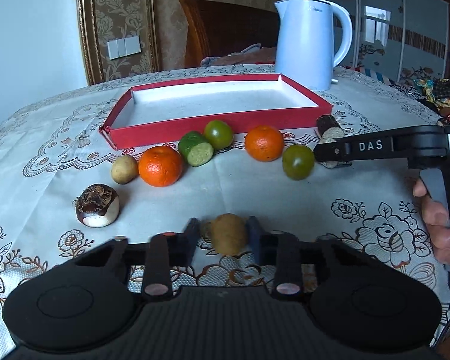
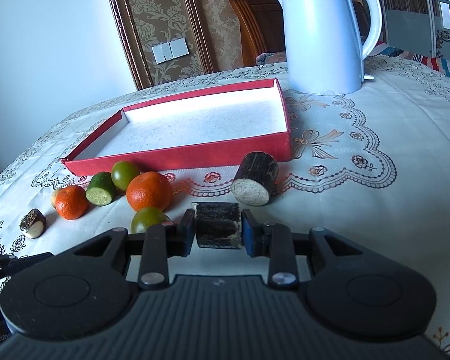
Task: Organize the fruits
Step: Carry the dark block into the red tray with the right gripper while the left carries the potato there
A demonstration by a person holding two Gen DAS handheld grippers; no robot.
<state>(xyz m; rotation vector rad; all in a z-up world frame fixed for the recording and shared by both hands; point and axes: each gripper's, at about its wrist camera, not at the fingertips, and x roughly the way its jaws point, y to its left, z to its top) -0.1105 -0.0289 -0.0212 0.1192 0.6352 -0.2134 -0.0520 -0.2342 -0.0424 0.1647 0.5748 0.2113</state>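
A shallow red tray with a white floor lies empty at mid table. In front of it lie two oranges, two green fruits, a cut cucumber piece, a small potato and a water chestnut. My left gripper has its fingers around a brown kiwi, with a small gap on the left. My right gripper is shut on a dark sugarcane piece low over the cloth. A second sugarcane piece lies just beyond.
A white electric kettle stands behind the tray's right end. The table carries a lace-patterned cloth. A wooden chair back and a wall stand behind the table. The right gripper's arm reaches in from the right in the left wrist view.
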